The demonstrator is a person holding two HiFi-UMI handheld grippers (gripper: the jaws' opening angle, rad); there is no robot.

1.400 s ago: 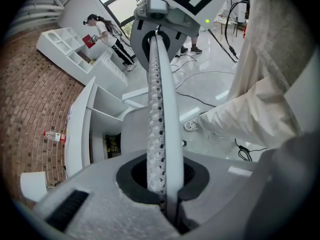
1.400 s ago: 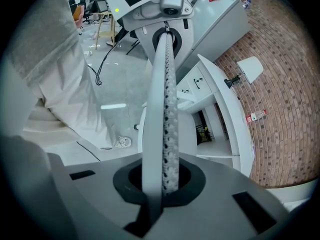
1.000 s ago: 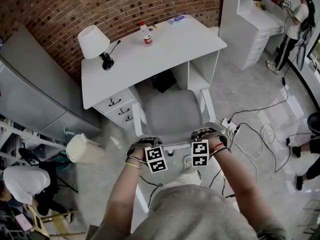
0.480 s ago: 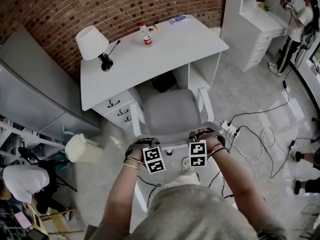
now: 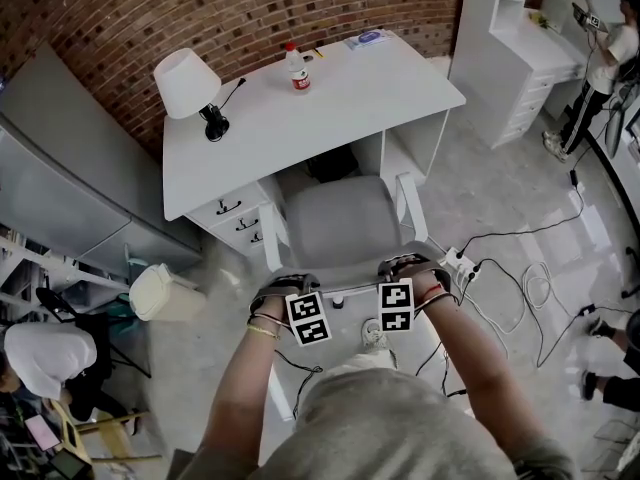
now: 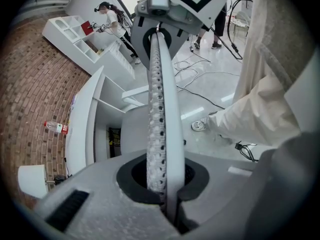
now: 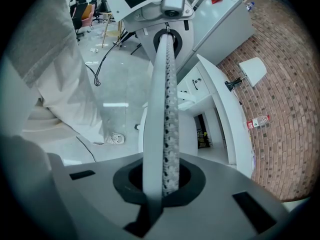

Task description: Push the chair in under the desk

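With jaws pinched shut and empty, the left gripper (image 5: 285, 286) and right gripper (image 5: 405, 266) press the grey padded white-armed chair (image 5: 345, 223), which has slid closer to the white desk (image 5: 330, 98), its seat front only reaching the desk's edge, so more pushing is needed.

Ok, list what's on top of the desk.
A white-shaded lamp, a red-capped bottle and a pale blue packet sit on the desk. The lampshade covers the desktop beneath it, so anything lying there is hidden.
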